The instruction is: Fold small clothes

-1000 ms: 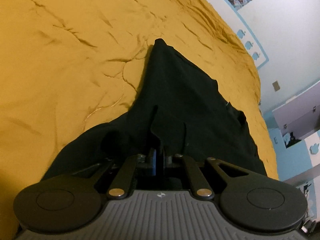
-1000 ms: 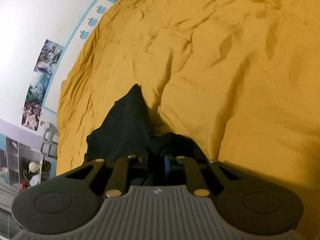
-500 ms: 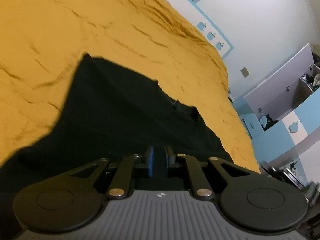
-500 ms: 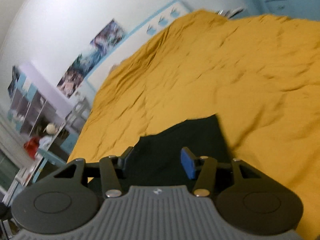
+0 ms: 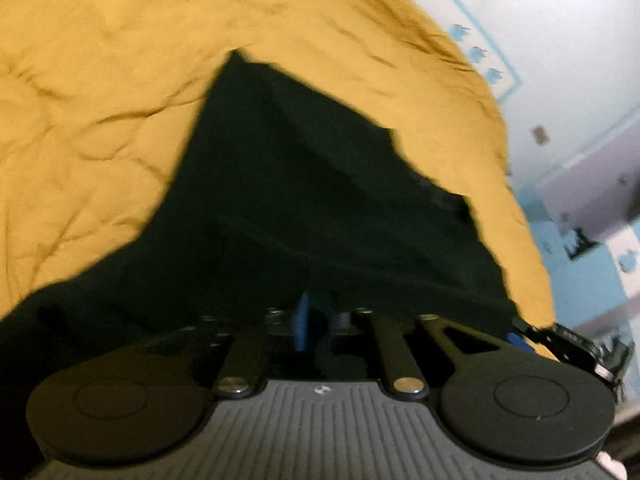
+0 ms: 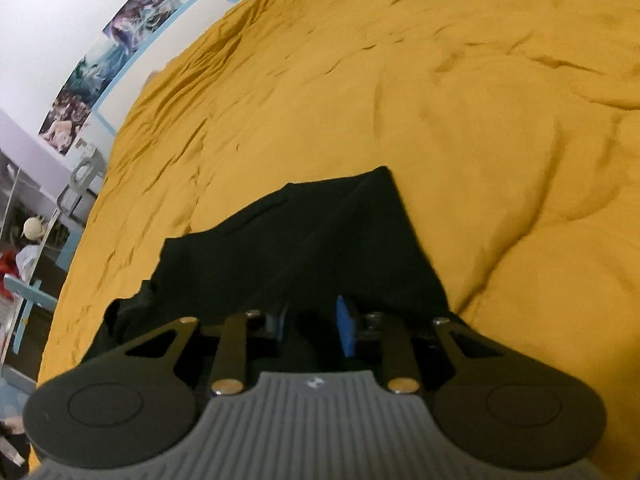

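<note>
- On the yellow bedspread (image 5: 100, 80) the black garment (image 5: 304, 184) lies spread, just ahead of both tools and running away from them to a far corner.
- Left gripper (image 5: 316, 320): jaws opening, narrow gap; dark cloth lies right at the tips; cannot tell whether the pads press on it.
- Right gripper (image 6: 312, 324): jaws apart and closing, blue pad clear, cloth under the gap, none visibly pinched.
- Judgement: both sit at the near hem; fold would run from the near edge to the far one.

Black garment (image 5: 304, 184) now spread, released.
</note>
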